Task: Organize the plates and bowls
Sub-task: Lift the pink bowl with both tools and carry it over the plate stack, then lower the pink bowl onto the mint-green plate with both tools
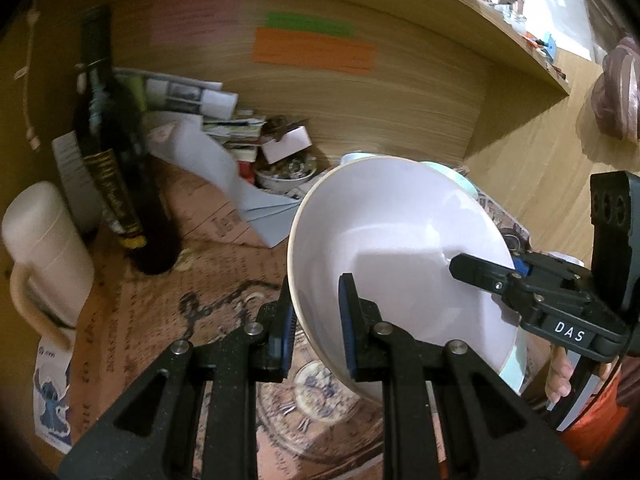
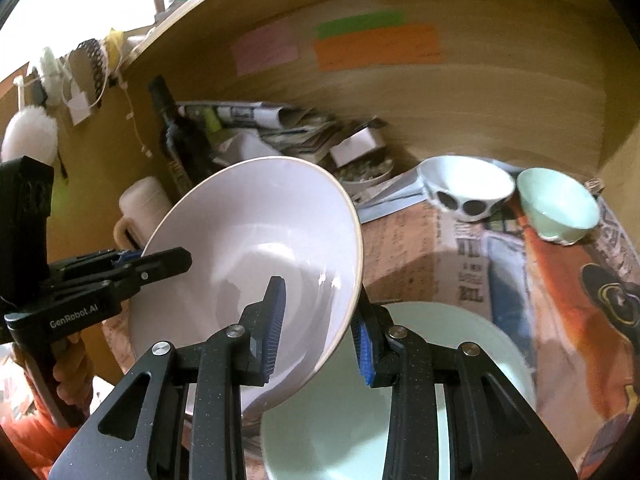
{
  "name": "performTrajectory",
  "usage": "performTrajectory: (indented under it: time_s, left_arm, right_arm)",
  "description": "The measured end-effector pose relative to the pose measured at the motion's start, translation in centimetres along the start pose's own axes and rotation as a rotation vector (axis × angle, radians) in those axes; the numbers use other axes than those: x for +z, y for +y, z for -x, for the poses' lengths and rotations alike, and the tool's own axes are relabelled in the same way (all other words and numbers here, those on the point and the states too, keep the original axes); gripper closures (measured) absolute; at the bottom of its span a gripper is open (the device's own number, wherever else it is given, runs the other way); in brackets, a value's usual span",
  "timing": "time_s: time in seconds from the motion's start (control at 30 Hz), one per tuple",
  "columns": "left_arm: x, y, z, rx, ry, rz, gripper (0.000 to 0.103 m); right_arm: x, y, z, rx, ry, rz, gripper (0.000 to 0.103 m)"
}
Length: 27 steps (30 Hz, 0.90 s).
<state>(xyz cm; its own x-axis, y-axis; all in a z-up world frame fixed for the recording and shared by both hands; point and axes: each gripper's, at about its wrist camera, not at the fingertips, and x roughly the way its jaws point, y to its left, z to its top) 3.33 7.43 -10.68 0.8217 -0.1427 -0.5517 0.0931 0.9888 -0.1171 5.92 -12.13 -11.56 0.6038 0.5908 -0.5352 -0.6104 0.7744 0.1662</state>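
A large white bowl (image 1: 384,240) hangs tilted above the table, carried by both grippers. My left gripper (image 1: 318,320) is shut on its near left rim, one pad inside and one outside. Opposite it, my right gripper (image 1: 496,270) clamps the right rim. In the right wrist view the same bowl (image 2: 256,240) sits between the right gripper (image 2: 320,332) fingers, with the left gripper (image 2: 156,260) on its far side. A pale green plate (image 2: 460,360) lies just under the bowl. Further back stand a white bowl with dark spots (image 2: 468,188) and a small pale green bowl (image 2: 560,204).
A dark wine bottle (image 1: 116,160) and a white mug (image 1: 44,248) stand at the left. Stacked papers and a small box (image 1: 248,132) crowd the back against the wooden shelf wall (image 1: 360,100). Printed newspaper covers the table (image 2: 460,256).
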Motion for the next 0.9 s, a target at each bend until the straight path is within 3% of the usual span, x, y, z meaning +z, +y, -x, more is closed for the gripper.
performTrajectory:
  time_s: [0.53, 0.9]
  left_arm:
    - [-3.4, 4.3, 1.2, 0.052, 0.032, 0.087, 0.084]
    - [-5.4, 6.3, 0.0, 0.056, 0.084, 0.126, 0.084]
  right_arm:
    - [-1.6, 2.9, -4.2, 0.071, 0.126, -0.001, 0.074]
    - [-2.3, 3.8, -6.5, 0.066, 0.213, 0.023, 0.074]
